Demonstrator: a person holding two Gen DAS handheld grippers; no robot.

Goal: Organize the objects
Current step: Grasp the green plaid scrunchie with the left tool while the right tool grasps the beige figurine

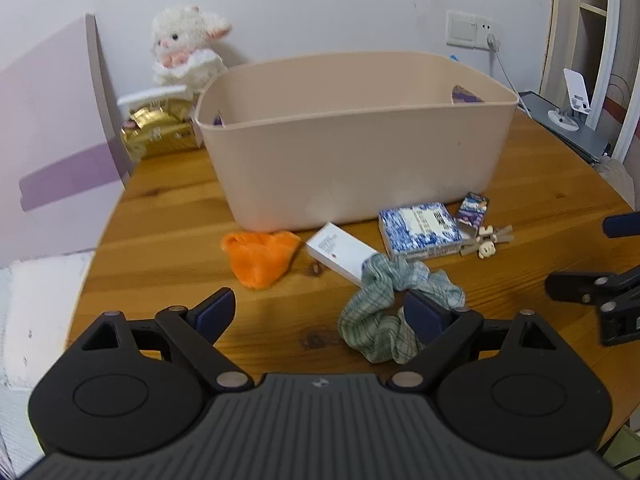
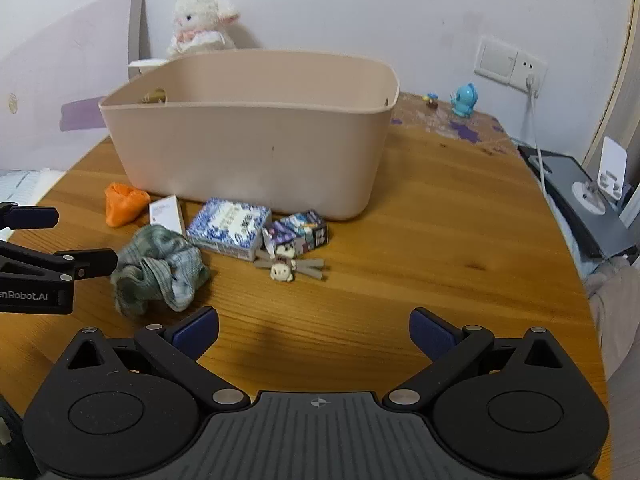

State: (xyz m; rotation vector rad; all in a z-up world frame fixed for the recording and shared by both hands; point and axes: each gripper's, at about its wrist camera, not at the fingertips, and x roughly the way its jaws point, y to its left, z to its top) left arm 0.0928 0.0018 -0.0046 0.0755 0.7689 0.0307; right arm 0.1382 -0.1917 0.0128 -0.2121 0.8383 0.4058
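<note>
- Wooden table (image 2: 400, 240) against a pale wall carries a beige tub (image 2: 256, 128), with small clutter lined up along its near side, seemingly waiting to go in.
- My left gripper (image 1: 316, 316) is spread wide beside the green plaid scrunchie (image 1: 384, 316); one pad overlaps it, nothing is gripped.
- My right gripper (image 2: 314, 334) hangs wide over bare wood, holding nothing.
- Orange cloth (image 1: 260, 256), white box (image 1: 340, 252) and blue patterned box (image 1: 420, 230) lie just beyond.
</note>
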